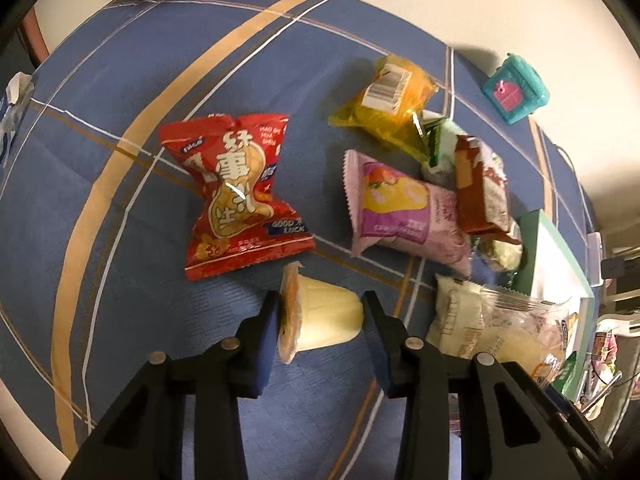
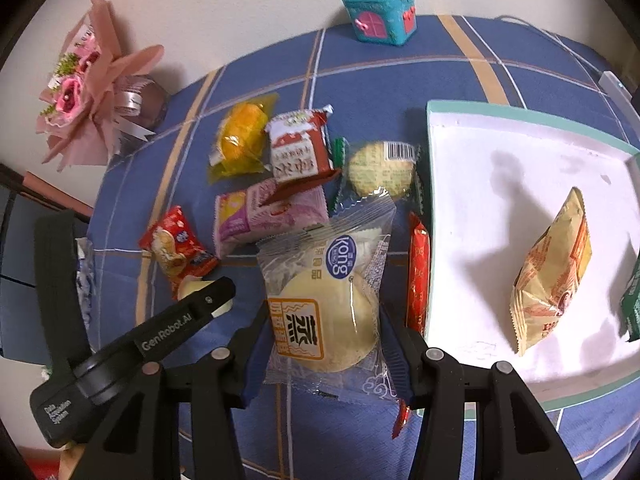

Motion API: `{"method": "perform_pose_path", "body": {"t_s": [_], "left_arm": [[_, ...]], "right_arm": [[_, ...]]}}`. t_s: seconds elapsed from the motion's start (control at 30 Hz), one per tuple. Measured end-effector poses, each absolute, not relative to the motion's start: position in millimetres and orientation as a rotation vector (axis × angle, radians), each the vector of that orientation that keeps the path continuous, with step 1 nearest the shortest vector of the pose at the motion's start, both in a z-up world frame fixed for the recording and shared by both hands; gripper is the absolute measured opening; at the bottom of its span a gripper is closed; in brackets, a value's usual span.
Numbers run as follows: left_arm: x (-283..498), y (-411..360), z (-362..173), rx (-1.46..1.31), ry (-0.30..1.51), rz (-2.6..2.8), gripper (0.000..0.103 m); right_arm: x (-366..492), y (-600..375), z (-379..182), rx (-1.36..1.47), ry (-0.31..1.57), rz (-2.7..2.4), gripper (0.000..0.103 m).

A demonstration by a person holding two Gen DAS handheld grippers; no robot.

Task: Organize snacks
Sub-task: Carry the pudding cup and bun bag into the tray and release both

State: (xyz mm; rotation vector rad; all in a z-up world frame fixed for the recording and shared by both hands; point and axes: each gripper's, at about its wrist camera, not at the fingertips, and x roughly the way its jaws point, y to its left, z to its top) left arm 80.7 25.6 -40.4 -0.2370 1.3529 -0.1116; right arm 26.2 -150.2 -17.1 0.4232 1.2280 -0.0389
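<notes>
My left gripper [image 1: 320,304] is shut on a pale yellow jelly cup [image 1: 326,320] lying sideways, its lid against the left finger and its base against the right one. A red peanut packet [image 1: 240,196], a pink packet [image 1: 404,208], a yellow packet [image 1: 384,100] and a brown-red packet [image 1: 480,188] lie beyond it on the blue cloth. My right gripper [image 2: 324,316] is shut on a clear-wrapped round bun packet [image 2: 328,292]. To its right stands a white tray with a teal rim [image 2: 460,160], holding a tan packet [image 2: 556,272] and a green one [image 2: 632,300].
A round green biscuit packet [image 2: 380,168] and a long red packet [image 2: 418,272] lie beside the tray's left wall. A teal house-shaped box [image 2: 380,12] stands by the wall, a pink bouquet [image 2: 88,92] at far left. The left gripper's body [image 2: 160,340] sits close beside my right one.
</notes>
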Motion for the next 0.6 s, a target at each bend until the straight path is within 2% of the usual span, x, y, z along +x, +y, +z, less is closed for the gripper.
{"method": "perform_pose_path", "body": {"t_s": [0.37,0.6], "left_arm": [[82,27,-4,-0.274,1.245,-0.141,0.042],[76,15,11,-0.272,1.209,-0.194,0.042]], "right_arm": [[22,-163,4,0.465,1.16,-0.05,0.054],[11,-210,10,0.552,1.114,-0.158,0.054]]}}
